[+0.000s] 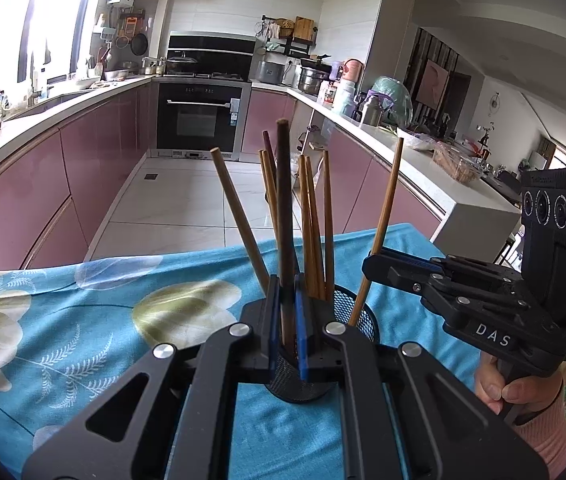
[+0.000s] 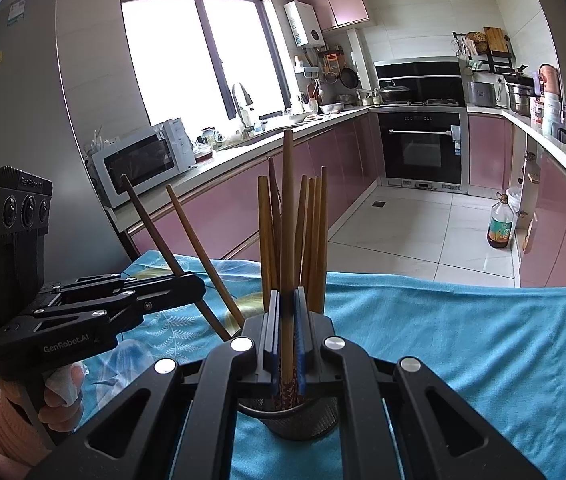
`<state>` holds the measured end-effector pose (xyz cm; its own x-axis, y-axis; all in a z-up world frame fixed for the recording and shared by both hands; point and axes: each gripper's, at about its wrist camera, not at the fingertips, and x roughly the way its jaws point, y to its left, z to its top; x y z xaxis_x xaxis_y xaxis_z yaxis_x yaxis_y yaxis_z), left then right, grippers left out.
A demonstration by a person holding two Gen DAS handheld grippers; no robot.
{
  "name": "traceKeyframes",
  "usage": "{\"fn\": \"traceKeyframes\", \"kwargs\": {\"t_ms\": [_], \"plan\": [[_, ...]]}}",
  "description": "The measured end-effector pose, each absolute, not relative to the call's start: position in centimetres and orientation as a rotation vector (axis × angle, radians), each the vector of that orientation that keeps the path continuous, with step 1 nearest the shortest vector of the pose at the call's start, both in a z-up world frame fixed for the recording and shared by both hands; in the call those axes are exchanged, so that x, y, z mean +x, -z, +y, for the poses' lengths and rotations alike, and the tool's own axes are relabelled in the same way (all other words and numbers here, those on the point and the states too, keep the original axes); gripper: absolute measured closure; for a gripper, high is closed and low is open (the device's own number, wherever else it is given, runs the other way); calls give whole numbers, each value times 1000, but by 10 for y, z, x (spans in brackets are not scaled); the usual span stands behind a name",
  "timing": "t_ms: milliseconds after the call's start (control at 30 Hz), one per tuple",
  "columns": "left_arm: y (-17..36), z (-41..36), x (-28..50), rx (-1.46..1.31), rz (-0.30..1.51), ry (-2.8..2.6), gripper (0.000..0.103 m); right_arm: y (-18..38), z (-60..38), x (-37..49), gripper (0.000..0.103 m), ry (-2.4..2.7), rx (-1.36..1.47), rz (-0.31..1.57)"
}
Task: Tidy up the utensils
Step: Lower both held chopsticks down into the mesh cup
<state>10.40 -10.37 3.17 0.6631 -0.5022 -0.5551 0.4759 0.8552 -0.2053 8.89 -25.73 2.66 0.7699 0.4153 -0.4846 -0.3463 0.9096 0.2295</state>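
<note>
A black mesh holder (image 1: 359, 314) (image 2: 307, 420) stands on the table's blue flowered cloth (image 1: 83, 320) (image 2: 463, 340), with several wooden chopsticks (image 1: 315, 224) (image 2: 311, 232) upright in it. My left gripper (image 1: 286, 292) (image 2: 199, 283) is shut on a dark brown chopstick (image 1: 284, 200) (image 2: 149, 220) that stands in the holder. My right gripper (image 2: 287, 296) (image 1: 369, 265) is shut on a light brown chopstick (image 2: 288, 200) (image 1: 385, 216) whose lower end leans into the holder. Another light chopstick (image 1: 239, 216) (image 2: 203, 252) leans out to the left.
A person's hands (image 1: 519, 392) (image 2: 59, 396) hold both grippers. Beyond the table's far edge is tiled floor between pink cabinets (image 1: 95, 160), with an oven (image 1: 201, 118) at the end. A microwave (image 2: 143, 160) sits on the left counter, and an oil bottle (image 2: 499, 224) stands on the floor.
</note>
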Motion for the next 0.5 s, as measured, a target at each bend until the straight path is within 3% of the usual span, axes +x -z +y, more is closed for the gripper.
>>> {"fn": "traceKeyframes", "kwargs": {"t_ms": [500], "plan": [[-31,-105,122,-50,664,538,95,-25,-251,99,97,-412,114,571]]}}
